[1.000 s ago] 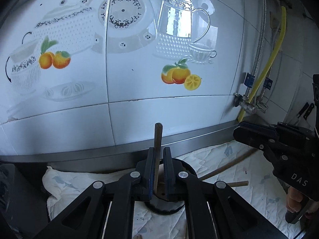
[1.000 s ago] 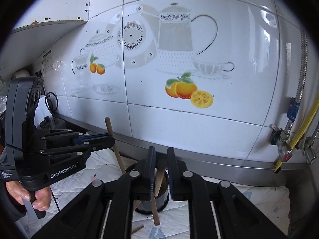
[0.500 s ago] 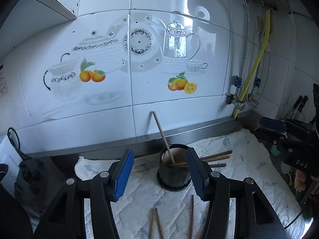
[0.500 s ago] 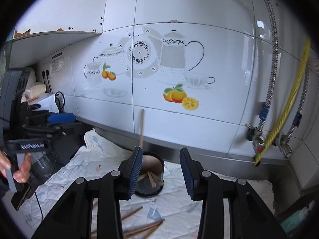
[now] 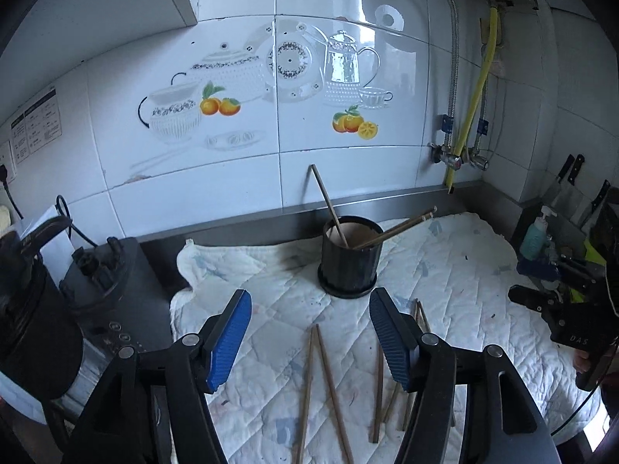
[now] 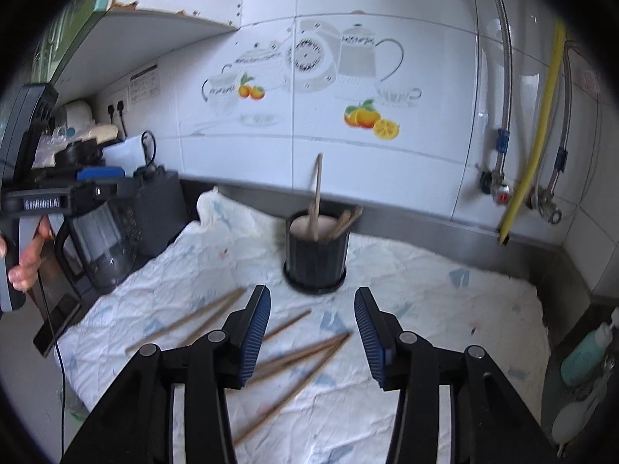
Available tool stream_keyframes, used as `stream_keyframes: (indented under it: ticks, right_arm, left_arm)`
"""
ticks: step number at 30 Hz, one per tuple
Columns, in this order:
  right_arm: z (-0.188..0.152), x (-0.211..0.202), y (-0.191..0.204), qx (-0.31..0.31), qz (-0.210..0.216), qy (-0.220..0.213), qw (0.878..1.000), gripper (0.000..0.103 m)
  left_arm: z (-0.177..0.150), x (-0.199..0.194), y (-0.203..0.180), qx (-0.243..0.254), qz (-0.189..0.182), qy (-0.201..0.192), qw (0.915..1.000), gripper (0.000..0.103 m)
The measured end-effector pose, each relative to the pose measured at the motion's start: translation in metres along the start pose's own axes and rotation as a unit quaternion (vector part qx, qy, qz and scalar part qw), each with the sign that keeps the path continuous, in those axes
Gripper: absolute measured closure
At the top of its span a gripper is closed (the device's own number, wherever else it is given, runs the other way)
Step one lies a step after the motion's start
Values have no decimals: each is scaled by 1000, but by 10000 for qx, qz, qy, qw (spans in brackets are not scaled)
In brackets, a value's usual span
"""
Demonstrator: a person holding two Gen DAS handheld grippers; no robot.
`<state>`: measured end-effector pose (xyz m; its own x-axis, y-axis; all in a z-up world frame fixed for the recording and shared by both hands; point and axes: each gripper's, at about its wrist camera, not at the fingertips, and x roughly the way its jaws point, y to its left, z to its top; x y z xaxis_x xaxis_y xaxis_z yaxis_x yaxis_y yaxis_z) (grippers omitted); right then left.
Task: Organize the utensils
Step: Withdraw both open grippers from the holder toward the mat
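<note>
A black ribbed holder (image 5: 350, 259) (image 6: 315, 259) stands on the white quilted cloth (image 5: 263, 270) near the wall. One chopstick (image 5: 327, 199) leans upright in it and a pair (image 5: 398, 226) slants out to the right. Several loose wooden chopsticks (image 5: 321, 382) (image 6: 298, 355) lie on the cloth in front. My left gripper (image 5: 309, 294) hovers short of the holder, its jaws opening with nothing between them. My right gripper (image 6: 312, 292) is likewise back from the holder, jaws opening and empty. Each gripper shows at the edge of the other's view: right gripper (image 5: 516, 280), left gripper (image 6: 127, 179).
A glass kettle (image 6: 100, 247) and a black appliance (image 5: 112, 270) stand left of the cloth. A teal soap bottle (image 5: 536, 232) and knives (image 5: 572, 178) sit at the right. A yellow hose (image 5: 470, 116) and valves run down the tiled wall behind.
Both grippers were shut on chopsticks over the holder. They have opened, left the chopsticks standing in it, and drawn back toward me, so the loose chopsticks on the cloth now show.
</note>
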<state>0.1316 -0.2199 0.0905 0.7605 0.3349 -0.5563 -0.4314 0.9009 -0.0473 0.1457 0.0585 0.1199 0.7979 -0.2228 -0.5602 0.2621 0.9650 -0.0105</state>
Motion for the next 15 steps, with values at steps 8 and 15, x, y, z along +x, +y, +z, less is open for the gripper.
stream_keyframes:
  ticks: [8,15]
  right_arm:
    - [-67,-2,20,116,97,321,9994,51]
    - [-109,8,43,130,166,559,9982,51]
  left_arm:
    - [-68,-12,4,-72,-66,230,9997,35]
    - [-121,-3,6,-379,-153,481,9980,35]
